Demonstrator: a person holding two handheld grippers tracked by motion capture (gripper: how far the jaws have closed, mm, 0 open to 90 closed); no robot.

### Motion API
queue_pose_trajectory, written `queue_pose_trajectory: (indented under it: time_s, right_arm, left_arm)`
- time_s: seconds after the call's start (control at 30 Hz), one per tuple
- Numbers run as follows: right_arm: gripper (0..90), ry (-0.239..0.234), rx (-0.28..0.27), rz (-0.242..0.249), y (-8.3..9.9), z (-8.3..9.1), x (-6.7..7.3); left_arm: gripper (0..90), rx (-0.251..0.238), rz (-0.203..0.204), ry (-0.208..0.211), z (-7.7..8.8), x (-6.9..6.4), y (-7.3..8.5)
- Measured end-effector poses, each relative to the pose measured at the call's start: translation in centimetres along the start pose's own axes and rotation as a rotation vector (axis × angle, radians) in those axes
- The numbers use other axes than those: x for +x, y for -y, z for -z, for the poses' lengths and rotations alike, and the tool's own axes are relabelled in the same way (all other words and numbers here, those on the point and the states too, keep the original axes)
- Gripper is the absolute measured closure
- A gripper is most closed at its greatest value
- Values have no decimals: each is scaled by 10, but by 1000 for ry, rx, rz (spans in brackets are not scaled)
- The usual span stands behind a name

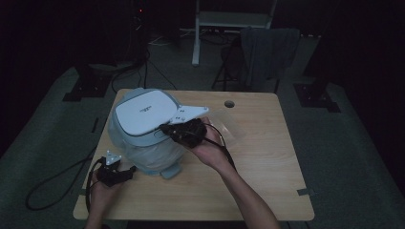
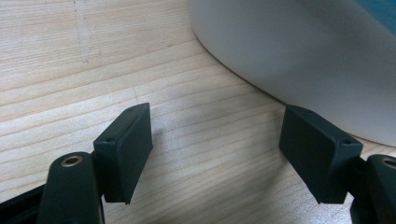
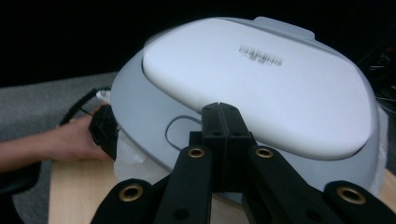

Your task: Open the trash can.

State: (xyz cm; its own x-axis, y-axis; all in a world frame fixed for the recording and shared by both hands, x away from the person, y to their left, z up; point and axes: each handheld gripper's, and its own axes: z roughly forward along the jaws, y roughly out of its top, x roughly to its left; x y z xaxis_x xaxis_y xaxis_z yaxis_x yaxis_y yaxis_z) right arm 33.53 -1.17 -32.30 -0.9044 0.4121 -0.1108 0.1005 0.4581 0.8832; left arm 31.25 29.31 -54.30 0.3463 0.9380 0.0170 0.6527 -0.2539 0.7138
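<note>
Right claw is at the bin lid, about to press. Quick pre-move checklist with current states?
1. Right claw shut, nothing between its jaws: ok.
2. Right claw over the near edge of the white lid, by the outlined press tab: ok; contact cannot tell.
3. Lid down flat on the grey bin: ok.
4. Left claw open on the table, beside the bin's base, not touching it: ok.
5. Clear plastic bag behind the right hand, off the lid: ok.
</note>
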Motion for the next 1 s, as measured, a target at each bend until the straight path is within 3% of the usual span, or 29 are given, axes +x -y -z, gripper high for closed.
queue_pose_trajectory:
  time_s: [0.13, 0.17, 0.3, 0.33, 0.6, 0.7, 1.0]
  right_arm:
    - [897, -6, 5, 5, 1, 5, 1]
    - [834, -9, -14, -14, 5, 7, -2]
    - [766, 9, -36, -25, 12, 11, -4]
    - [723, 28, -46, -34, 18, 16, -7]
    - [660, 103, -35, -87, 38, 31, -24]
    - [630, 155, -11, -116, 53, 36, -36]
    - [589, 234, 48, -188, 87, 37, -62]
  left_arm:
    - [263, 0, 1, -1, 0, 0, 0]
    - [263, 0, 1, -1, 0, 0, 0]
    - [263, -1, 0, 0, 0, 0, 0]
    - [263, 0, 0, 0, 0, 0, 0]
    - [264, 4, 3, -2, 0, -1, -1]
    - [264, 5, 2, -2, 0, -1, -1]
    - [264, 12, 7, -5, 0, -2, -2]
